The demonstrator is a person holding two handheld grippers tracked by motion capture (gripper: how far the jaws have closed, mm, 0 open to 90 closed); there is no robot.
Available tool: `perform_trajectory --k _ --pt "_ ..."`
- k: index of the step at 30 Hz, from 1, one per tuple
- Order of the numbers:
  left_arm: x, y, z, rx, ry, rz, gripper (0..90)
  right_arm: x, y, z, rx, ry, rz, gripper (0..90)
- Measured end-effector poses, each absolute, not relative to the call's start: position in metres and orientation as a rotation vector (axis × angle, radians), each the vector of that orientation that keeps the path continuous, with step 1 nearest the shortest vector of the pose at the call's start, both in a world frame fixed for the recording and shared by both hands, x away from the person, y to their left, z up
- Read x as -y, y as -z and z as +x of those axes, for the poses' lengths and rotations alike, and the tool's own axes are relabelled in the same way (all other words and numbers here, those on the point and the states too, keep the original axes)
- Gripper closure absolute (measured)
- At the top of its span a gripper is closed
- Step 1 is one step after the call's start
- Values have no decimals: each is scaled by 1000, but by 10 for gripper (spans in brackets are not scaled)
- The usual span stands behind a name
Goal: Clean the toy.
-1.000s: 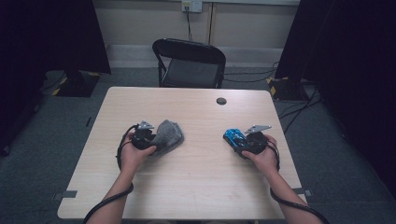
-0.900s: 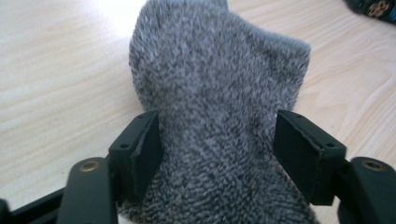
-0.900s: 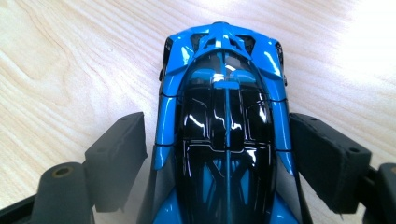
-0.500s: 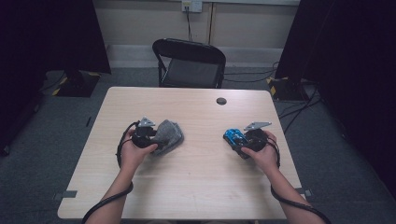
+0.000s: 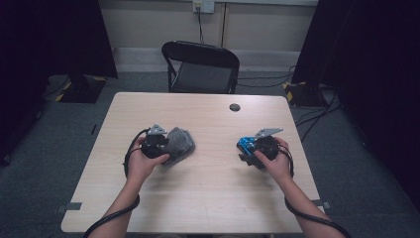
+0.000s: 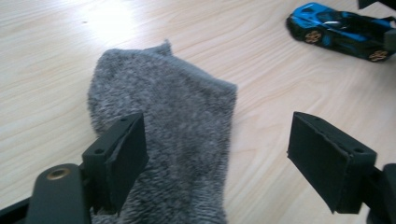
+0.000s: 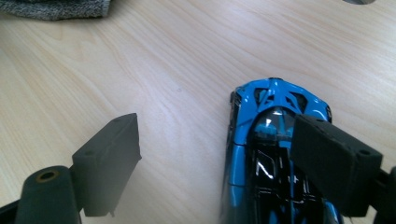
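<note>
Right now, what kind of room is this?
Probably a recording studio or lab room: black curtains hang at the sides, cables trail over grey carpet, and a lone folding chair faces a plain wooden table.

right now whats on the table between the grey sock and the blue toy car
Nothing: bare wood separates the grey sock from the blue toy car, shown in the high view.

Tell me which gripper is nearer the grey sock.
Left. The left gripper stands open over the grey sock; the right gripper is across the table at the blue toy car.
</note>
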State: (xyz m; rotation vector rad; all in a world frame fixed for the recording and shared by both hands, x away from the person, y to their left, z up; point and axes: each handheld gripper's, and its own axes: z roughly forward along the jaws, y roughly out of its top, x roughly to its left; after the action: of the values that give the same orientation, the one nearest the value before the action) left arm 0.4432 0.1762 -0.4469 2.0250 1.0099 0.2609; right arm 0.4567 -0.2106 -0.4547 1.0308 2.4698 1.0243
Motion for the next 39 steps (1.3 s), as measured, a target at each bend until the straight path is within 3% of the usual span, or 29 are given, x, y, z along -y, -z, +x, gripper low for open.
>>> perform_trajectory --k 39 --pt "-131 451 407 -827 -139 2089 183 164 456 424 -2617 -1122 840 158"
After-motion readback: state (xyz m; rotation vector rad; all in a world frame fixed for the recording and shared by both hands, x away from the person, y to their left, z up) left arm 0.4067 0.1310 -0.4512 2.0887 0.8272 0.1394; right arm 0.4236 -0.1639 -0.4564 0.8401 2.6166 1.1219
